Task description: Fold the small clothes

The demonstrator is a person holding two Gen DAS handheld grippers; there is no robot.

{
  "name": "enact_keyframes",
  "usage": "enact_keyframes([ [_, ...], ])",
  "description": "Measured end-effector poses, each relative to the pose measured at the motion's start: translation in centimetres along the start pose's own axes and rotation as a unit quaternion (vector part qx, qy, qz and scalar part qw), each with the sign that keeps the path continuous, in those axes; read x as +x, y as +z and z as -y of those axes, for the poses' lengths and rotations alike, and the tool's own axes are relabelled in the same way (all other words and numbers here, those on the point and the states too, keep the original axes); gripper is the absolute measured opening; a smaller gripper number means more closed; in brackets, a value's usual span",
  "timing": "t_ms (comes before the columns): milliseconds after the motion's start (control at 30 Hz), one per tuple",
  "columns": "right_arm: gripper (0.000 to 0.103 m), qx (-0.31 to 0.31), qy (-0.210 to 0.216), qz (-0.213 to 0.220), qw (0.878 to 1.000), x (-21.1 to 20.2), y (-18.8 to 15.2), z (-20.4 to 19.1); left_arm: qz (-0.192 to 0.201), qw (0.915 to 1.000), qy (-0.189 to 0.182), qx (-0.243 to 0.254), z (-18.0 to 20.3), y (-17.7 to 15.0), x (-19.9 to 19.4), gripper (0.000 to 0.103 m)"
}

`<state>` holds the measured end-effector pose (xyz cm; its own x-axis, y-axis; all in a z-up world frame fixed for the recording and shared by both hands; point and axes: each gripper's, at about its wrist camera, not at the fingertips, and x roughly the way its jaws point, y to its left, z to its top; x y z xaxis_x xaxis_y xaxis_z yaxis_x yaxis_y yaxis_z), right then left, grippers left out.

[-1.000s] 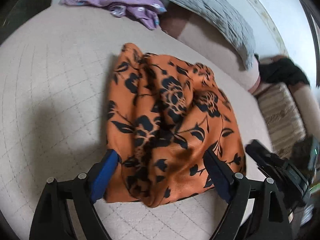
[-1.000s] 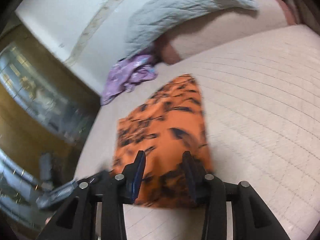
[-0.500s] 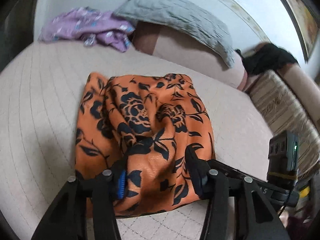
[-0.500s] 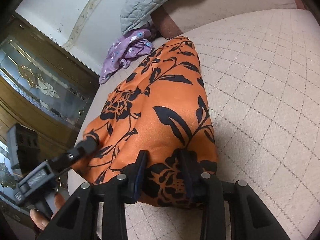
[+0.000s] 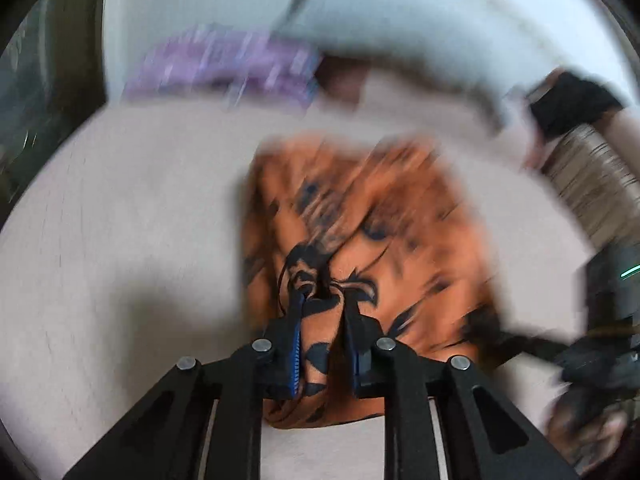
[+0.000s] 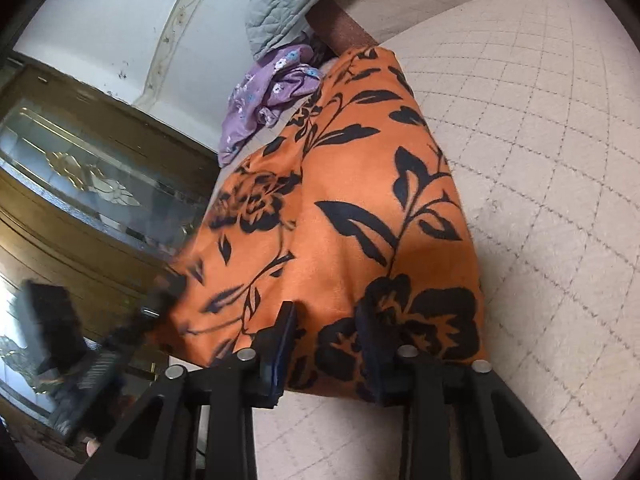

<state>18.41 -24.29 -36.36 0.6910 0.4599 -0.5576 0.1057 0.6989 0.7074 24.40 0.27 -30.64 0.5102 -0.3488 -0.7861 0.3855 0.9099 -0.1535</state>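
An orange garment with black flowers (image 5: 400, 220) (image 6: 360, 200) lies folded on the quilted beige bed (image 5: 120, 200) (image 6: 540, 160). My left gripper (image 5: 322, 304) has its jaws closing, and a bunched fold of the near edge is pinched between its blue pads; this view is blurred by motion. My right gripper (image 6: 325, 316) is at the garment's near right corner with its jaws closing; smooth cloth lies between its fingers and drapes over the right one. The left gripper (image 6: 160, 304) shows as a blur at the garment's near left corner.
A purple flowered garment (image 5: 224, 64) (image 6: 264, 96) and a grey quilted pillow (image 5: 380, 28) (image 6: 288, 0) lie at the head of the bed. A wooden cabinet with glass doors (image 6: 80, 184) stands left of the bed. A striped cushion (image 5: 592, 184) and a black item (image 5: 572, 100) sit at the right.
The left jaws went from wide around the garment's near edge to narrow, bunching cloth between them. The right gripper sank closer to the near right corner.
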Motion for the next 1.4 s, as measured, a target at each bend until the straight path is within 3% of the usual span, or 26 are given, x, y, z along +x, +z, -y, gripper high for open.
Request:
enact_keyframes([
  [67,0.025,-0.003,-0.002,-0.019,1.000,0.2,0.4,0.1,0.009,0.9995,-0.009,-0.028,-0.8,0.2,-0.4,0.037],
  [167,0.025,-0.013,-0.014,-0.050,0.999,-0.6,2.0,-0.8,0.040,0.9977,-0.022,-0.049,-1.4,1.0,-2.4,0.039],
  [300,0.028,-0.023,0.011,-0.002,1.000,-3.0,4.7,-2.4,0.090,0.9950,0.007,-0.042,-1.1,1.5,-4.1,0.051],
  [367,0.028,-0.027,0.005,0.025,0.999,-3.2,6.0,-2.9,0.073,0.9968,0.019,-0.027,-0.5,1.7,-3.2,0.053],
  [467,0.028,-0.019,-0.016,0.036,0.999,-1.1,8.6,-3.0,0.008,0.9979,0.063,0.011,0.8,1.5,-0.3,0.057],
  [567,0.027,-0.004,-0.049,0.023,0.999,2.4,9.7,-1.7,0.013,0.9965,0.080,0.020,0.7,1.5,-0.1,0.069],
  [633,0.025,0.008,-0.073,-0.007,0.997,5.2,9.4,0.3,0.007,0.9963,0.084,0.013,0.2,1.4,0.4,0.077],
  [733,0.023,-0.014,-0.077,0.013,0.997,4.8,8.8,-0.1,0.001,0.9966,0.080,-0.017,-1.0,1.5,0.7,0.088],
  [833,0.026,-0.049,-0.098,0.000,0.994,3.6,8.2,-1.6,0.001,0.9957,0.080,-0.047,-1.7,1.4,0.7,0.094],
  [967,0.028,-0.063,-0.078,0.014,0.995,-0.3,6.6,-3.0,0.012,0.9938,0.109,-0.018,-0.5,0.6,0.4,0.103],
  [1067,0.028,-0.101,-0.090,0.020,0.991,-2.7,3.8,-3.9,0.006,0.9938,0.108,-0.026,-0.3,0.0,0.4,0.103],
  [1167,0.028,-0.109,-0.129,-0.033,0.985,-0.9,1.2,-2.2,-0.004,0.9928,0.120,-0.004,0.7,0.3,0.2,0.103],
  [1233,0.027,-0.123,-0.122,-0.008,0.985,-1.7,0.8,-2.0,0.002,0.9891,0.146,0.019,1.6,1.0,-0.5,0.103],
  [1400,0.027,-0.113,-0.116,-0.016,0.987,-4.8,1.5,-3.0,0.063,0.9820,0.160,0.078,4.9,0.9,-3.8,0.103],
])
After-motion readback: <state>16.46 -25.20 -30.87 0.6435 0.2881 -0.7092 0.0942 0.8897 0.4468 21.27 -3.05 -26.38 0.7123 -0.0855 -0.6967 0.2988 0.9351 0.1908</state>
